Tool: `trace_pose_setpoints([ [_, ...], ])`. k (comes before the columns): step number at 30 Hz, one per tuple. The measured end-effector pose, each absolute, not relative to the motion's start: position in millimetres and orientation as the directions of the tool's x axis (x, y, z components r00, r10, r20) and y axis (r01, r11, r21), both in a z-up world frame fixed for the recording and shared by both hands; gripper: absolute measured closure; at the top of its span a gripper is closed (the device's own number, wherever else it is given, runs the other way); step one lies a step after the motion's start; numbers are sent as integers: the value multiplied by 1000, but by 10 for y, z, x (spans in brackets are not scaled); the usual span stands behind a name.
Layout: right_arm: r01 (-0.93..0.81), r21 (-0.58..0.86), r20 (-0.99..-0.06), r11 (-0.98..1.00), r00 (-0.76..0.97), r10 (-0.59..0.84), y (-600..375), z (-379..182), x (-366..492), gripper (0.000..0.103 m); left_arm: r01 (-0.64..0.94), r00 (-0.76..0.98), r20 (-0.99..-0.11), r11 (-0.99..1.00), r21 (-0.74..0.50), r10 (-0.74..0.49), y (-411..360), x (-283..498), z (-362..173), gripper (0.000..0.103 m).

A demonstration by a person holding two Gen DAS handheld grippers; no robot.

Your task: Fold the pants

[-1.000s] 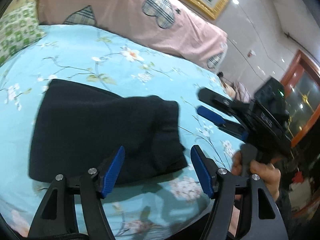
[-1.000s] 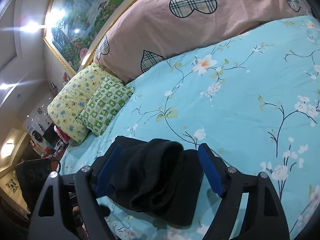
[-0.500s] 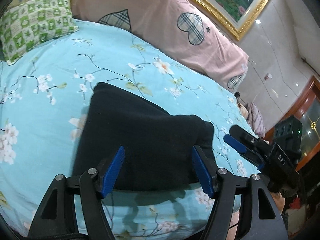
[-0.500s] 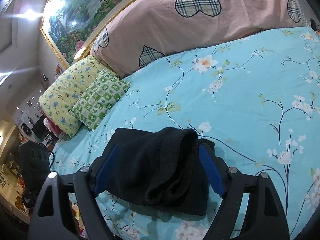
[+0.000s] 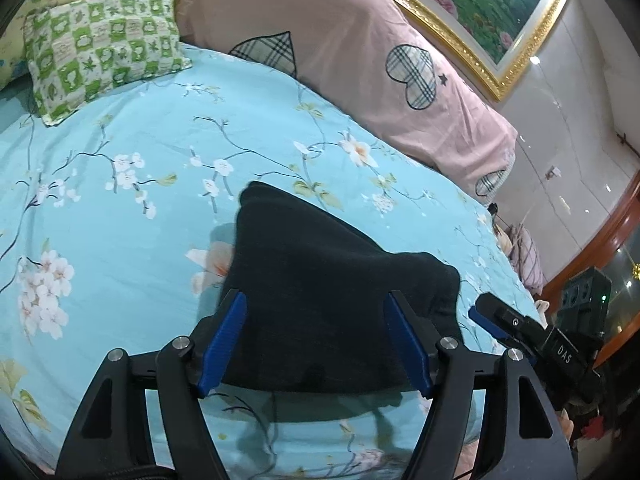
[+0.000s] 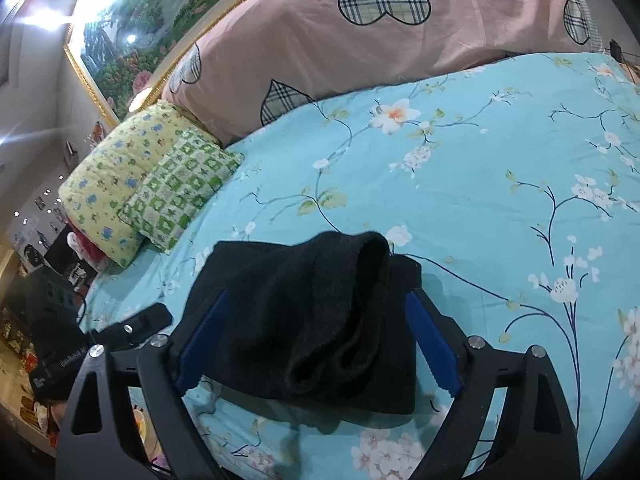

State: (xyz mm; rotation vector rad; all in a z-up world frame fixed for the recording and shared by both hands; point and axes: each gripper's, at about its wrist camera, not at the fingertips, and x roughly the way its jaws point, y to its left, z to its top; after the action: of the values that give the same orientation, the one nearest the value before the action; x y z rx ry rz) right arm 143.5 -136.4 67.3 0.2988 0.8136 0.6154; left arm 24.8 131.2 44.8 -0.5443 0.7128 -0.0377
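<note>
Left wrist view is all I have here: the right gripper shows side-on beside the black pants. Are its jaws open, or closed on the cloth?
Observer: Open. In the right wrist view the right gripper has just been opening its jaws; the pants lie between the pads, which are not pinching them.
Operator: Does that end of the pants look neatly folded?
Observer: Not quite. A thick rolled hump bulges above the flat bottom layer there.
</note>
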Motion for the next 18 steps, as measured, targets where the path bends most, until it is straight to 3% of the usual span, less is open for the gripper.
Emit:
trace_pose_setpoints([
  [18,-337,486,-656,806,469,591,-1341,376,1530,14,-216,720,-657,827,-518,-224,1553,346,146,22],
])
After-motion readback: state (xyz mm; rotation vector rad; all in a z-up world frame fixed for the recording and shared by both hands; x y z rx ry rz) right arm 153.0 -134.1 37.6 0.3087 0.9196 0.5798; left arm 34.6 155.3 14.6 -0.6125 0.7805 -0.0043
